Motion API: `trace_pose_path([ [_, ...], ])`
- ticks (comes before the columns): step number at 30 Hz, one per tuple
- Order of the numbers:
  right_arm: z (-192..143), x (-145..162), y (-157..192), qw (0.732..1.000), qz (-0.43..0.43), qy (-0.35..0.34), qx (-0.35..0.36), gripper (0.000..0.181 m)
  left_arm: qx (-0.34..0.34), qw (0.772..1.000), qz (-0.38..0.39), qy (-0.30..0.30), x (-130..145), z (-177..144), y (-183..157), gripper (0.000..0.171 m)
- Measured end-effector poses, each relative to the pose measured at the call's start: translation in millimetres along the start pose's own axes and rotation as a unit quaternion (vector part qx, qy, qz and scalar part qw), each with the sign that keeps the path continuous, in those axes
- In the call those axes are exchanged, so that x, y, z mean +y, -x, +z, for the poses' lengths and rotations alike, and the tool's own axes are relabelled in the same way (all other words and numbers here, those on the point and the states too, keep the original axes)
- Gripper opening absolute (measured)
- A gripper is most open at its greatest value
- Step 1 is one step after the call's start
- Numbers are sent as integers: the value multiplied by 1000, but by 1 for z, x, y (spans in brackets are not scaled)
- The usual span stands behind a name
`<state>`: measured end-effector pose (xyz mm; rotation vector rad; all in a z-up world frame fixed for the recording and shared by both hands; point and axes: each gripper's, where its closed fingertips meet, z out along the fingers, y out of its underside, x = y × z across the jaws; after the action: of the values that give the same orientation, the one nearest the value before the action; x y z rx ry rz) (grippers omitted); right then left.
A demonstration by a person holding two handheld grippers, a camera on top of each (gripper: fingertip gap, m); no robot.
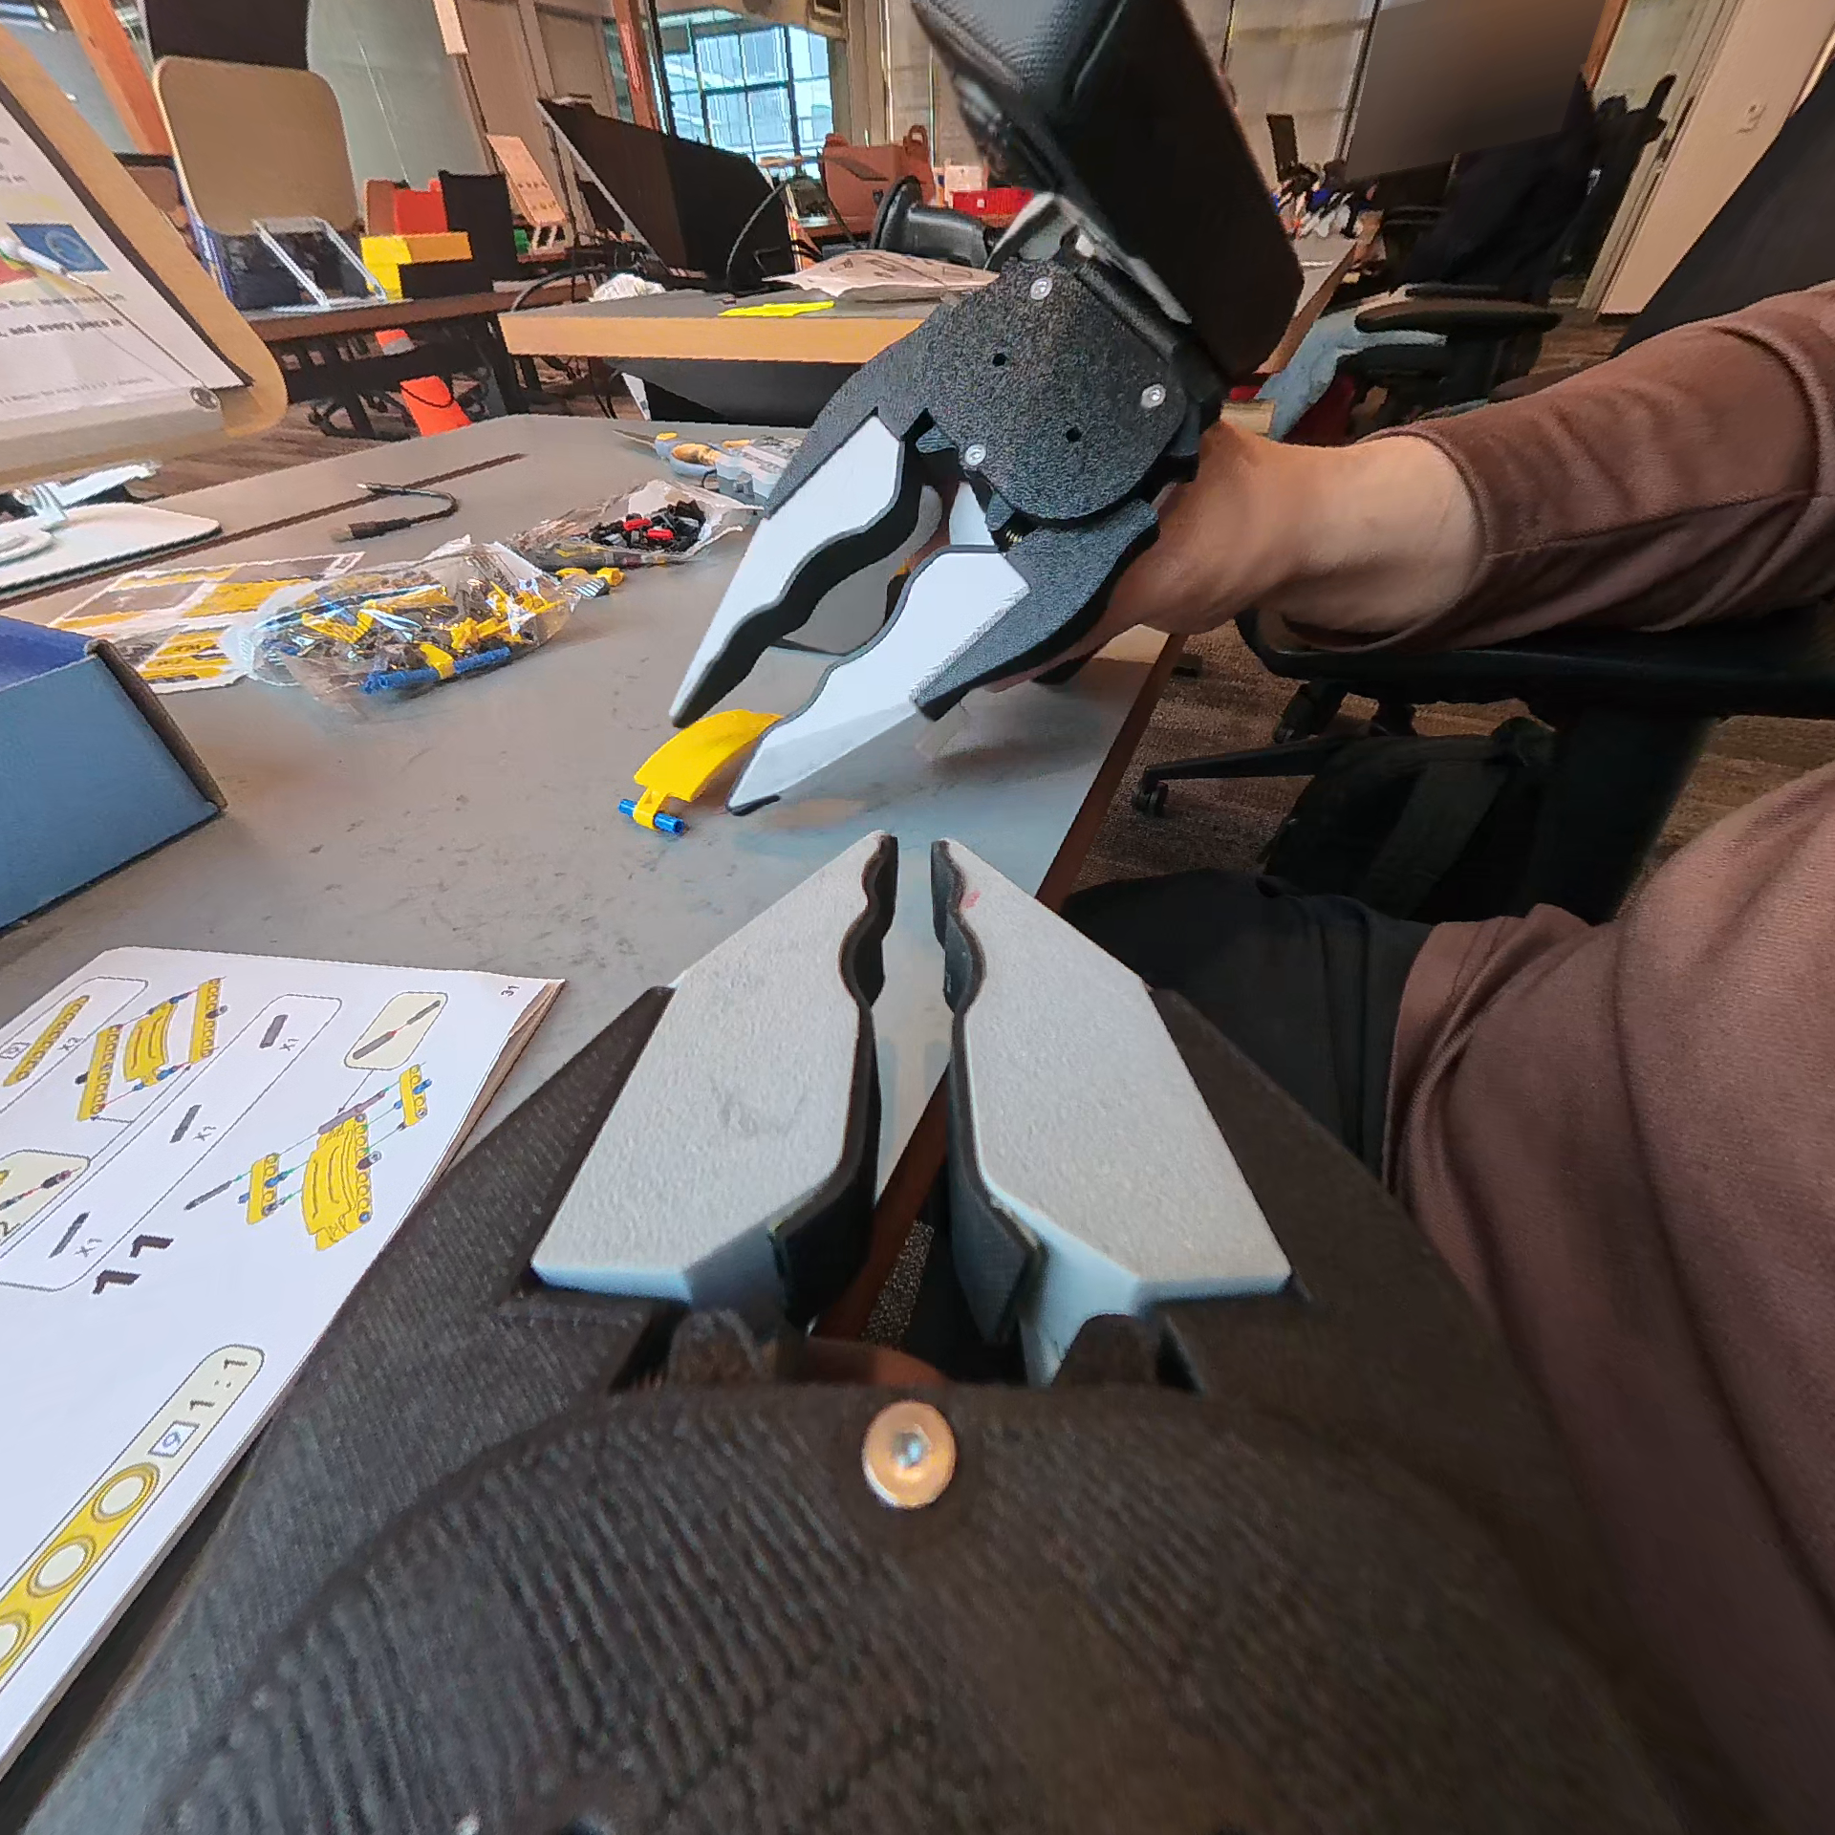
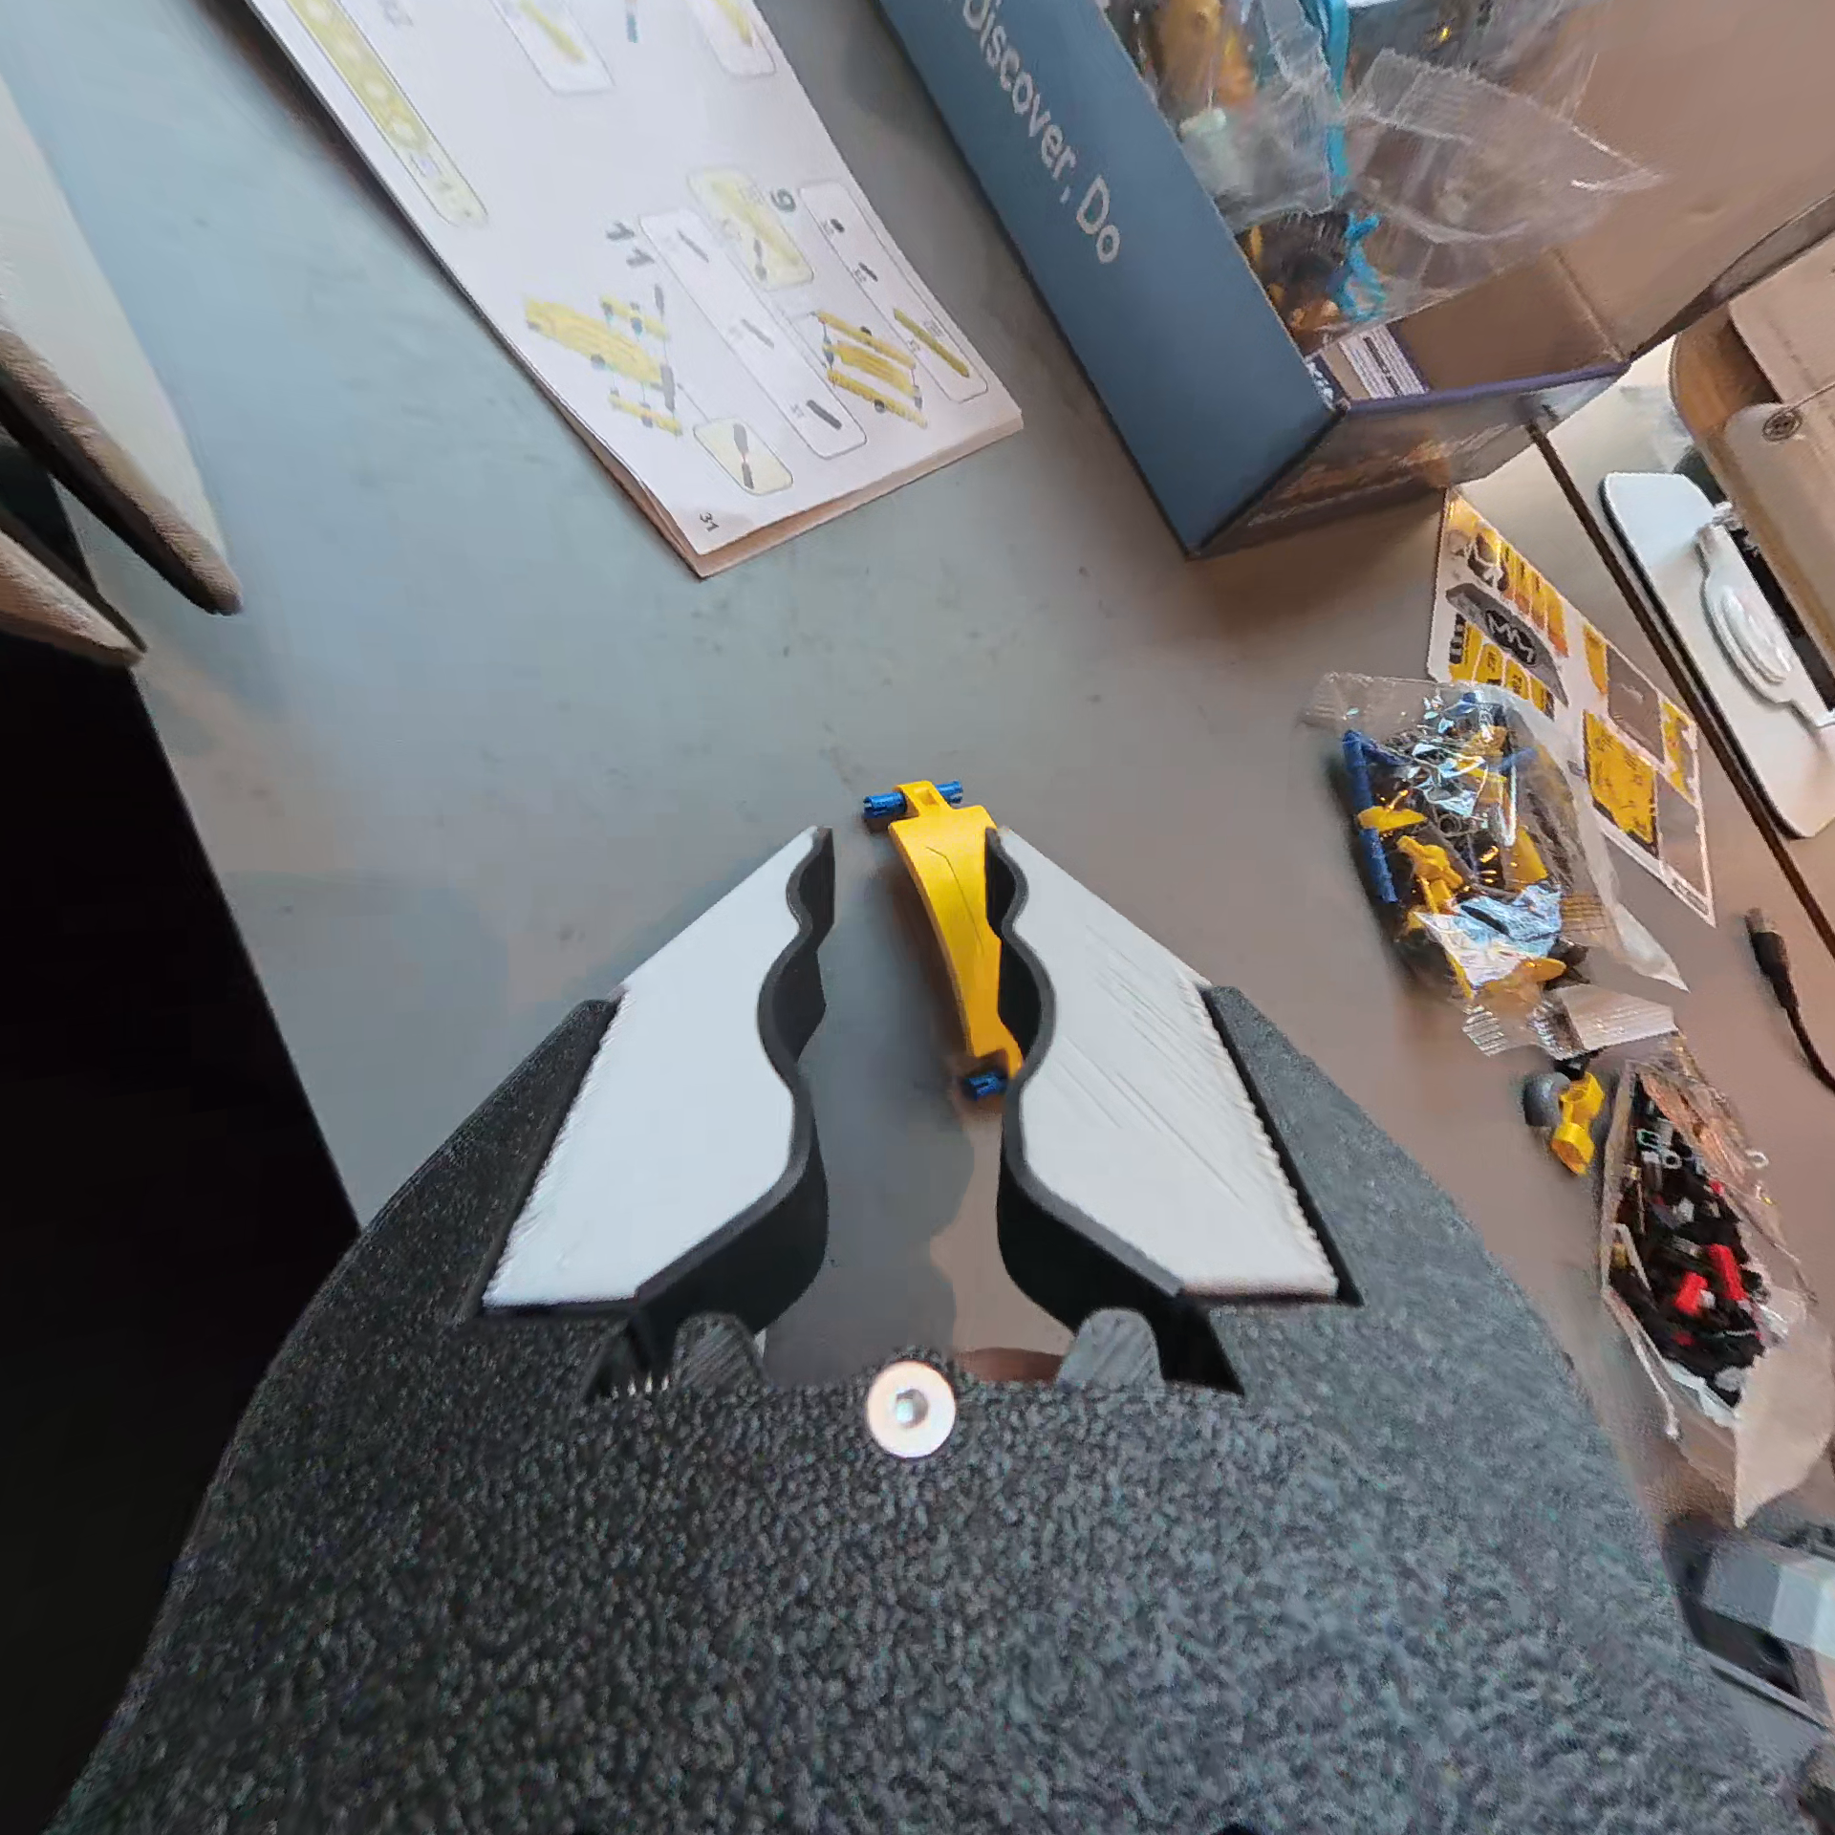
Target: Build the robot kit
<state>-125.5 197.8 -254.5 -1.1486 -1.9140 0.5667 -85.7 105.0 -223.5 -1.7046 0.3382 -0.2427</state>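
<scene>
**Right gripper straddling a curved yellow piece on the bench**

So the right gripper (image 2: 909,844) is spread open and angled down at the grey bench (image 2: 477,695), with a curved yellow panel (image 2: 948,923) sitting between its fingers, dead centre of the right wrist view. The panel has blue pins (image 2: 874,802) at its far end and another at the near end. It's hugging the right-hand finger, maybe touching it, and there's a clear gap on the left side.

If I had to judge, a clean pinch means centring first so both fingers meet the edges together. Otherwise the panel probably skates sideways on that smooth top.

The left gripper (image 1: 912,852) is nearly closed, only a thin slit, nothing in it, hovering at the bench edge in the middle of the left wrist view. An open instruction booklet (image 1: 199,1192) is lower left there, with a blue box (image 1: 89,775) and a clear bag of parts (image 1: 417,626) further up.

Hard to tell:
- whether the right fingertips actually touch the bench
- the near end of the panel, tucked under a finger
- what's in the box, cut off at the frame's top
</scene>
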Motion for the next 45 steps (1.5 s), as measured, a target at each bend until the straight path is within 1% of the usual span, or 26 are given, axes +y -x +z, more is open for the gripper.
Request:
trace_pose_path([
  [5, -2, -14, 8, 999, 0, -35, -7, 29, 2, 1000, -4, 0, 0, 0, 0, 4],
  [11, -2, -21, 34, 995, 21, -40, -84, 30, 0, 1000, -10, -10, -2, 1, 2, 6],
  [13, -1, -20, 38, 994, 17, -35, -99, 32, 3, 1000, -2, -14, -2, 0, 0, 7],
  [23, 0, -21, 34, 991, 49, -37, -117, 29, -3, 1000, -6, -19, -4, 1, 2, 8],
  [26, 1, -20, 33, 991, 55, -36, -119, 28, -21, 999, -42, -27, -12, 0, 10, 10],
  [27, 1, -20, 33, 991, 55, -35, -119, 27, -48, 997, -54, -27, -17, -1, 20, 11],
  [28, 1, -20, 33, 991, 54, -34, -118, 27, -99, 993, -61, -25, -24, -5, 36, 10],
  [30, 1, -20, 33, 991, 51, -36, -115, 26, -224, 972, -72, -23, -41, -22, 75, 11],
  [32, 1, -20, 33, 992, 50, -36, -114, 25, -296, 952, -84, -10, -58, -41, 104, 13],
  [33, 1, -20, 33, 991, 51, -35, -115, 25, -319, 944, -88, -11, -70, -51, 118, 20],
  [34, 1, -20, 33, 991, 52, -34, -116, 25, -328, 940, -90, -21, -86, -60, 130, 25],
  [35, 2, -19, 33, 991, 53, -34, -118, 25, -323, 942, -87, -31, -103, -65, 140, 25],
  [36, 2, -19, 33, 991, 54, -33, -119, 24, -318, 944, -82, -31, -116, -69, 151, 27],
  [37, 2, -19, 33, 991, 55, -32, -120, 24, -315, 946, -82, -13, -122, -71, 164, 31],
  [39, 2, -19, 33, 991, 56, -31, -121, 22, -279, 956, -82, 44, -127, -62, 182, 36],
  [41, 3, -18, 34, 990, 56, -28, -124, 21, -239, 966, -47, 90, -130, -45, 195, 37],
  [43, 3, -18, 34, 990, 57, -27, -128, 20, -242, 961, 14, 134, -130, -33, 218, 33],
  [45, 3, -18, 34, 989, 60, -27, -129, 20, -260, 945, 51, 190, -124, -24, 245, 30],
])
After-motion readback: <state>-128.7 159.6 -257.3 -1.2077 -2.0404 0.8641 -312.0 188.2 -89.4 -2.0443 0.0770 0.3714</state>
